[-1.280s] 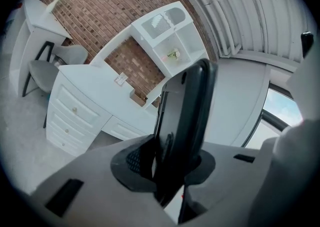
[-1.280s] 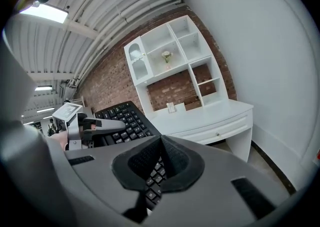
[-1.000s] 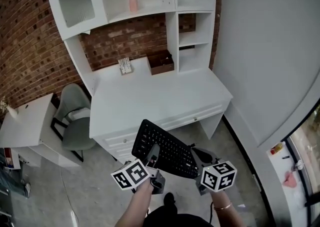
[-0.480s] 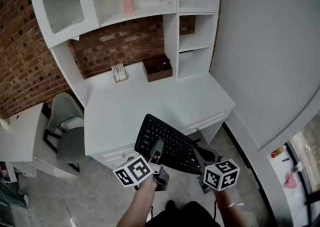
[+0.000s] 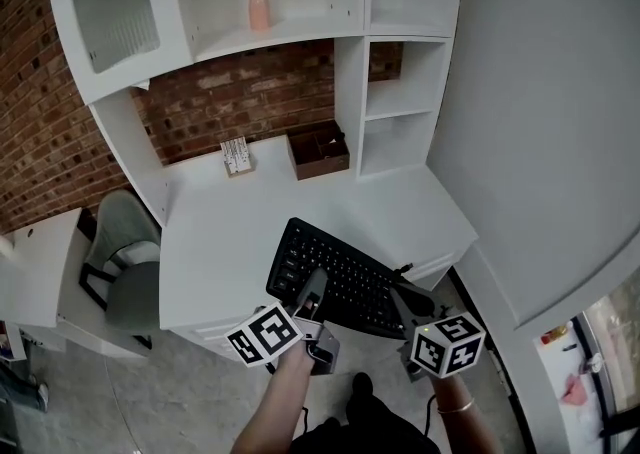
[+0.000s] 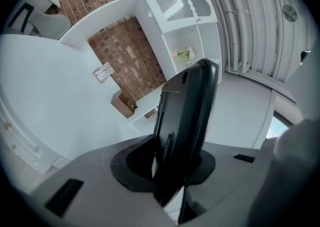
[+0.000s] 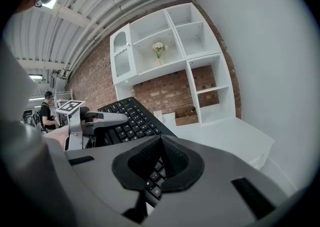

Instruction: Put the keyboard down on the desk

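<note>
The black keyboard (image 5: 340, 277) sits low in the middle of the head view, key face up to the camera. Its long axis runs on a diagonal, one short end pointing to the upper left over the white desk (image 5: 220, 232), the other to the lower right, out past the desk's front edge. Both tools carry it, and it is not lying flat on the top. In the right gripper view it tilts, far end higher, with the desk surface showing beyond it.

The left gripper (image 5: 312, 292) comes in from the bottom of the frame and pinches the near long edge toward the keyboard's left part. Its own view shows the keyboard edge-on, standing between the two jaws with both pressed against it. The right gripper (image 5: 405, 294) bites the lower-right end. In its view a strip of keys runs straight into the jaw throat, clamped there. A bare forearm (image 5: 285, 407) leads down from the left tool at the bottom edge.

Further out, a brown box (image 5: 320, 150) stands at the back of the desk, a small card stand (image 5: 235, 155) just to its left. Above, on a white shelf, sits a pink vase (image 5: 259, 7) with flowers. Brick wall (image 5: 60, 132) fills the left side, and a grey-green chair (image 5: 125, 262) stands beside the desk at the left.
</note>
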